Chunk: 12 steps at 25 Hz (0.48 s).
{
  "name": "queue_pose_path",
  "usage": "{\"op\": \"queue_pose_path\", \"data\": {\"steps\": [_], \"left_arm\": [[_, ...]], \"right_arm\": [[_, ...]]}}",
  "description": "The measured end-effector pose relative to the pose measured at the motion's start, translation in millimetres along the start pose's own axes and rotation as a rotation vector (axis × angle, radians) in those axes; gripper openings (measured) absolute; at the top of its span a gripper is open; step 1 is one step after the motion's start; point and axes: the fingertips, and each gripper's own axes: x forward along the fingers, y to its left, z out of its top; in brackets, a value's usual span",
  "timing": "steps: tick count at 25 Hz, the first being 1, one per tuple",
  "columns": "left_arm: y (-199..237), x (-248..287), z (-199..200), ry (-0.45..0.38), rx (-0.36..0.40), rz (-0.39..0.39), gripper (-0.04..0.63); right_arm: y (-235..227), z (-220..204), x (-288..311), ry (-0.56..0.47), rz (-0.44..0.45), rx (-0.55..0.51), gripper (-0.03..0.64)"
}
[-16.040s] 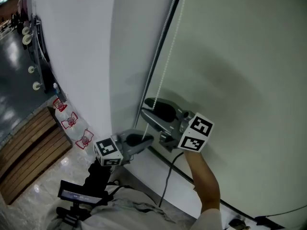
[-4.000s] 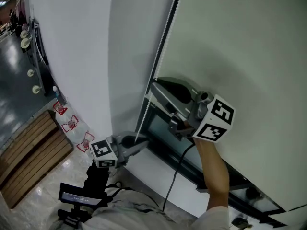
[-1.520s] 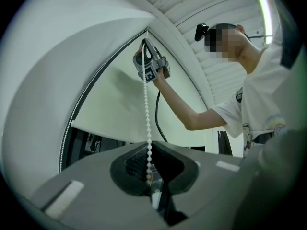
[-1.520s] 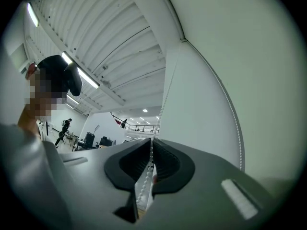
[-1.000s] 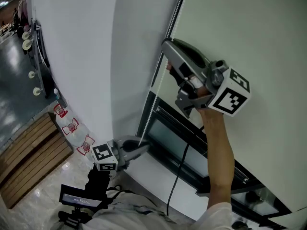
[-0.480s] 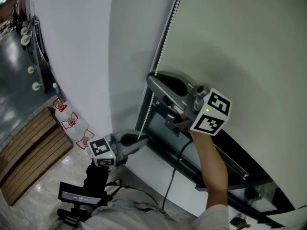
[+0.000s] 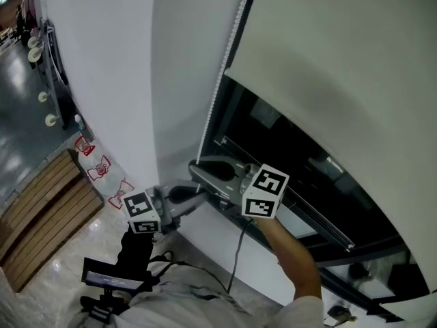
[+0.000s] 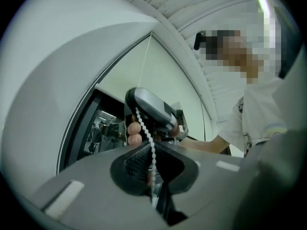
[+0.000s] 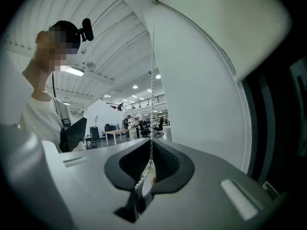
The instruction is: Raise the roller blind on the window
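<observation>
- The roller blind (image 7: pixel 341 46) is partly up. Its cloth covers the far, upper part of the window (image 7: pixel 293 149), and dark glass shows below its bottom edge.
- The bead chain (image 7: pixel 220 87) hangs beside the window's left frame, between the glass and the white wall (image 7: pixel 109 60) at left.
- The right gripper (image 7: pixel 198 171) is pressed together on one strand of the chain. In the right gripper view the beads (image 9: pixel 152 80) run straight up from between its closed jaws (image 9: pixel 151 150).
- The left gripper (image 7: pixel 196 199) sits just below it and nearer the person. It is also clamped on the chain (image 8: pixel 145 128), which enters its jaws (image 8: pixel 151 152) from the right gripper above.
- The step in hand looks like the bottom of a downward pull, since the two grippers are close together low on the chain.
- The next move likely calls for the right gripper to let go, reach far up the same strand, pinch it again and pull down, with the left holding the loop taut.
- The chain's long axis is vertical, slanting from upper right to lower left in the head view.
- The blind's bottom edge runs level across the window, from left to far right.
</observation>
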Motion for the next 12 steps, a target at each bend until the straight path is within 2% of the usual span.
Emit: {"op": "queue_pose_path", "data": {"steps": [4,7,9,11,12], "left_arm": [[-0.1,-1.9,3.5,-0.034,-0.031,-0.014,-0.002],[-1.4,-0.3,7.4,-0.043,-0.028,-0.022,-0.002],[-3.0,0.6,9.0,-0.044,-0.023,-0.028,-0.002],[-4.0,0.4,9.4,-0.046,-0.022,-0.032,-0.002],[-4.1,0.0,9.3,-0.047,-0.022,-0.032,-0.002]], "right_arm": [[-2.1,-11.9,-6.8,0.002,-0.010,0.030,0.015],[-3.7,-4.7,-14.1,-0.053,0.020,0.081,0.018],[-0.8,-2.6,-15.7,-0.056,0.042,0.073,0.022],[3.3,5.6,-15.7,-0.068,0.074,0.066,0.123],[4.4,14.7,-16.1,-0.088,0.088,0.067,0.149]]}}
